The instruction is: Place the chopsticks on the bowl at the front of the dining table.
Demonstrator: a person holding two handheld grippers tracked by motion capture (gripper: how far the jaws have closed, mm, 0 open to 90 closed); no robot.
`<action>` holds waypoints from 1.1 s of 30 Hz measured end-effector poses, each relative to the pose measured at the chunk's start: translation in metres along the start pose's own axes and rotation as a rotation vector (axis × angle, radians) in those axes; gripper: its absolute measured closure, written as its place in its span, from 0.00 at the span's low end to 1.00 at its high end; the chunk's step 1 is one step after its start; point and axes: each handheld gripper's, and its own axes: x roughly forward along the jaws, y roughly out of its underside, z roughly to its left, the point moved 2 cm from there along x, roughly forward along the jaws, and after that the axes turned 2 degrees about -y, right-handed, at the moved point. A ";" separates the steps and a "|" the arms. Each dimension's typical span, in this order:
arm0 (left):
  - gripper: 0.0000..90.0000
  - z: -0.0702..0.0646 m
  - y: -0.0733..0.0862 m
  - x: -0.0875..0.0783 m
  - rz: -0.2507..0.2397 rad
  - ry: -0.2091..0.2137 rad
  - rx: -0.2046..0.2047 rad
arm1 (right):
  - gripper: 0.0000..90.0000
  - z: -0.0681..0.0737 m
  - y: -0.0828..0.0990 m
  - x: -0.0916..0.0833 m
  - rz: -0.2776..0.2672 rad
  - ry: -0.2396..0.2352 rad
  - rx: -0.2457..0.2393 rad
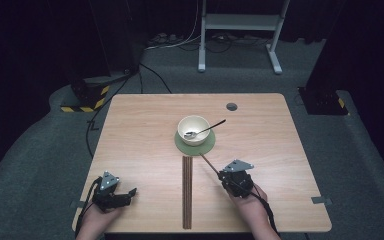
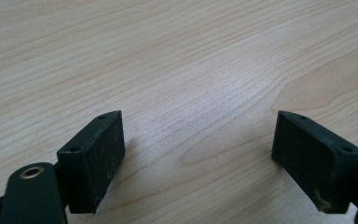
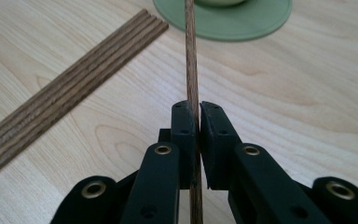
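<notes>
My right gripper point(image 3: 197, 112) is shut on a thin brown wooden stick point(image 3: 191, 60), which runs up between the pads toward the green coaster point(image 3: 256, 21). From above, the right gripper point(image 1: 221, 174) sits right of centre near the front, and the stick point(image 1: 208, 163) slants up-left to the coaster point(image 1: 195, 145). A cream bowl point(image 1: 193, 129) with a metal spoon point(image 1: 207, 129) stands on that coaster. Several more wooden sticks point(image 1: 187, 192) lie side by side in a straight row down the table's middle. My left gripper point(image 1: 130, 192) rests open at the front left, pads point(image 2: 95, 158) wide apart over bare wood.
The light wooden table point(image 1: 130, 130) has a round grey cable hole point(image 1: 231, 106) at the back right. Beyond the table are a white metal stand point(image 1: 240, 30), cables on the grey floor, and a yellow-and-black striped base point(image 1: 87, 97) at the left.
</notes>
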 end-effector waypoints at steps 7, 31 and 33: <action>0.19 0.000 0.000 0.000 0.000 0.001 0.001 | 0.94 -0.004 -0.012 -0.008 -0.027 0.013 -0.014; 0.19 0.000 0.000 0.000 0.000 0.002 0.001 | 0.94 -0.027 -0.046 -0.007 -0.070 0.042 -0.002; 0.19 0.000 0.000 0.000 0.000 0.002 0.001 | 0.94 -0.029 -0.050 -0.007 -0.076 0.047 -0.005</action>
